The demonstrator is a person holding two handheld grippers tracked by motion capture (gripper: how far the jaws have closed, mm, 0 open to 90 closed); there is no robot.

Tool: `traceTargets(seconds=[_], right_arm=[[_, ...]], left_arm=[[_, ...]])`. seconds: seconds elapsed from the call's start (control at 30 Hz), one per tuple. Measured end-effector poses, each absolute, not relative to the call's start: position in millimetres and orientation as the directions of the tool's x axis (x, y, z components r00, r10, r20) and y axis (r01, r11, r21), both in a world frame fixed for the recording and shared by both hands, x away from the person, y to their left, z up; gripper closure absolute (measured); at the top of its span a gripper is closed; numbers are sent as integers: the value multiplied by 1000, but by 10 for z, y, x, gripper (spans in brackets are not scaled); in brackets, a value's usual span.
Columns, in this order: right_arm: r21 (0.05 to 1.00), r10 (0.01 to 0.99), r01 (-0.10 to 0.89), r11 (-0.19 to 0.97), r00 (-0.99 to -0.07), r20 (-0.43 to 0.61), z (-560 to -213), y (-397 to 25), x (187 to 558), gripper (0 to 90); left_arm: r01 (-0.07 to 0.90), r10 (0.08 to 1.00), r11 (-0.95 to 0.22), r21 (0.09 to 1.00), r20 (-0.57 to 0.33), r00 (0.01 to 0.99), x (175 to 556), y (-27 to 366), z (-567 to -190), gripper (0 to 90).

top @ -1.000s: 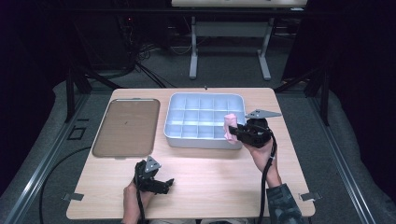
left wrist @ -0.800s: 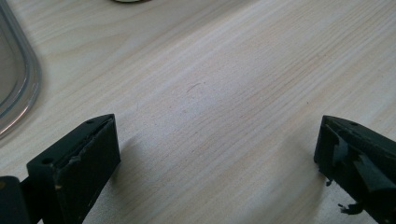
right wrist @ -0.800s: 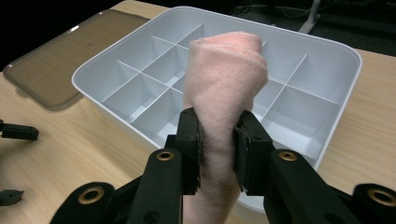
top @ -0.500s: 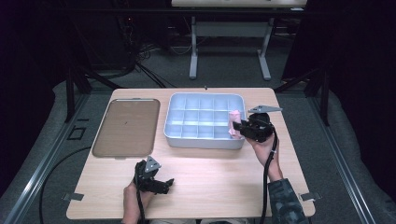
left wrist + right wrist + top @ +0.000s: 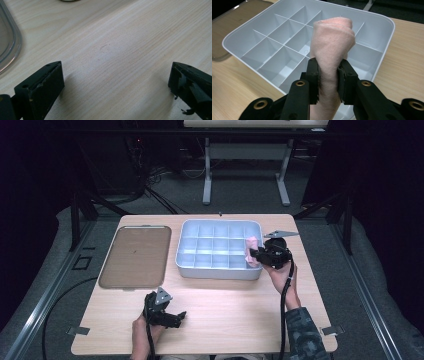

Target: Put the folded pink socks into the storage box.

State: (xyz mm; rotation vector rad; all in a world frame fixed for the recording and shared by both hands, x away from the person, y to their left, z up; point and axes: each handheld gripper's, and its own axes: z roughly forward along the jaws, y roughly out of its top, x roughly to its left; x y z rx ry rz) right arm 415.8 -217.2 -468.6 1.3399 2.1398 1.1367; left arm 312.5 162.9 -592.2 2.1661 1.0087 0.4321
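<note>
Cloth, a rolled pink bundle (image 5: 332, 50), is pinched upright in the right hand-held gripper (image 5: 256, 255), which has crept from beside the divided tray (image 5: 186, 261) to over its right-hand compartments; a drop there looks likely. Left hand-held gripper (image 5: 115, 82) rests wide open and empty on the pale wooden tabletop (image 5: 240, 310), near the brown lid (image 5: 135, 255). Beyond it the room is dark, with carpet and cables.
</note>
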Motion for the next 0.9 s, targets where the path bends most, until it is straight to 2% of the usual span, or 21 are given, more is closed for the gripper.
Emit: traceTargets(seconds=[0.9], right_arm=[[718, 885, 637, 281, -461, 62, -5006, -2187, 4370, 729]], left_arm=[[534, 767, -453, 714, 7, 641, 3125, 1628, -5923, 0]])
